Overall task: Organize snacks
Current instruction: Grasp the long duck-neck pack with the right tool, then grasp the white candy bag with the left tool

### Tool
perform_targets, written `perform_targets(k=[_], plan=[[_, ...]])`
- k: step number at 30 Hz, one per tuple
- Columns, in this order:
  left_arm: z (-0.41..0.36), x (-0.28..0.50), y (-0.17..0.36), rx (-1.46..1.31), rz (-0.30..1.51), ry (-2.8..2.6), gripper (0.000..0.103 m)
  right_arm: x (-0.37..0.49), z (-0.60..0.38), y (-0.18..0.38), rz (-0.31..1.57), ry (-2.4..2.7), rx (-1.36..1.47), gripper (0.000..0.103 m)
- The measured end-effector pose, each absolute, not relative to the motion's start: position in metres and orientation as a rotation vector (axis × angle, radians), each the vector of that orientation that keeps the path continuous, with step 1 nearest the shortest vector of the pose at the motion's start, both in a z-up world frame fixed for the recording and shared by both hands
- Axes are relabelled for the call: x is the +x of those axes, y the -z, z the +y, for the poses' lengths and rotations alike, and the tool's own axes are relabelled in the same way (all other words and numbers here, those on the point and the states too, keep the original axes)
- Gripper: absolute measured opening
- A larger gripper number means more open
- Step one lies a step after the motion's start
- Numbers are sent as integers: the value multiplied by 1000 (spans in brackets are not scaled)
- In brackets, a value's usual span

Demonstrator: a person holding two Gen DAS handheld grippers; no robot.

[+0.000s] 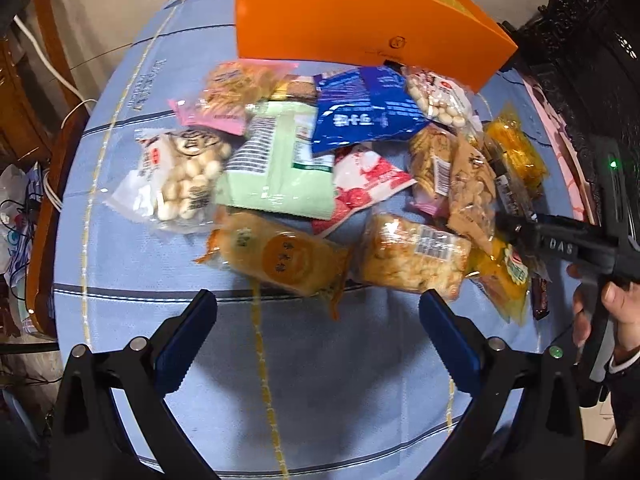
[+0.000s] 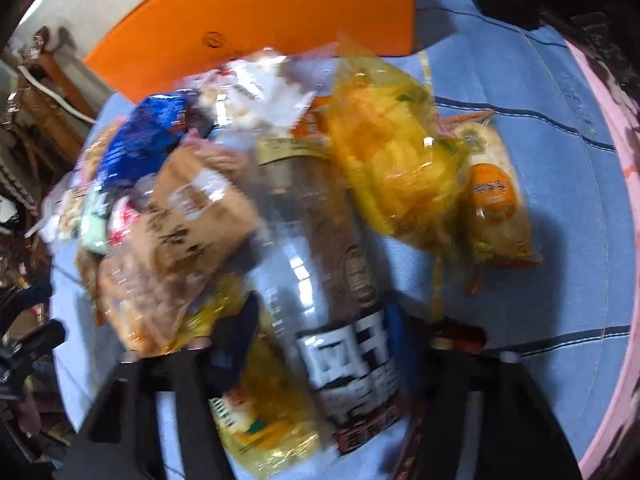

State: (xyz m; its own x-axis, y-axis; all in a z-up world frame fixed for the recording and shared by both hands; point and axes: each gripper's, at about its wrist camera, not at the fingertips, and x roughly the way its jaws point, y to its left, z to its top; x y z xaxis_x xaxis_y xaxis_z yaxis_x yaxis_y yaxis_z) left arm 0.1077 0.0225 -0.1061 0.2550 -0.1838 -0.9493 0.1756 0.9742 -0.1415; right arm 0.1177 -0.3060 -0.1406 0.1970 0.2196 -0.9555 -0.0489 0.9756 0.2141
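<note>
Beside table edge [image 1: 72, 200], snack pile [image 1: 320, 168], left claw [image 1: 316, 332] spread.

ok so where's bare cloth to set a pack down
Bare tablecloth lies between the left gripper and the snack pile's near edge, and left of the white-ball pack. Crowded: the pile's middle up to the orange box, and around the right gripper.

Home dining room: cloth-covered table [image 1: 120, 280], carved wooden furniture [image 1: 576, 92].
</note>
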Motion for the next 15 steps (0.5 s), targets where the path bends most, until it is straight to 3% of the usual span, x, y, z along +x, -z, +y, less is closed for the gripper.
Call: perform_targets(k=[7,15], plan=[[50,109,94,-32,1253,238,99,109,-317,124,1332,-201,183,31],[94,140,75,-52,1191,130,99,84,-330,101,1293,-260,292,30]])
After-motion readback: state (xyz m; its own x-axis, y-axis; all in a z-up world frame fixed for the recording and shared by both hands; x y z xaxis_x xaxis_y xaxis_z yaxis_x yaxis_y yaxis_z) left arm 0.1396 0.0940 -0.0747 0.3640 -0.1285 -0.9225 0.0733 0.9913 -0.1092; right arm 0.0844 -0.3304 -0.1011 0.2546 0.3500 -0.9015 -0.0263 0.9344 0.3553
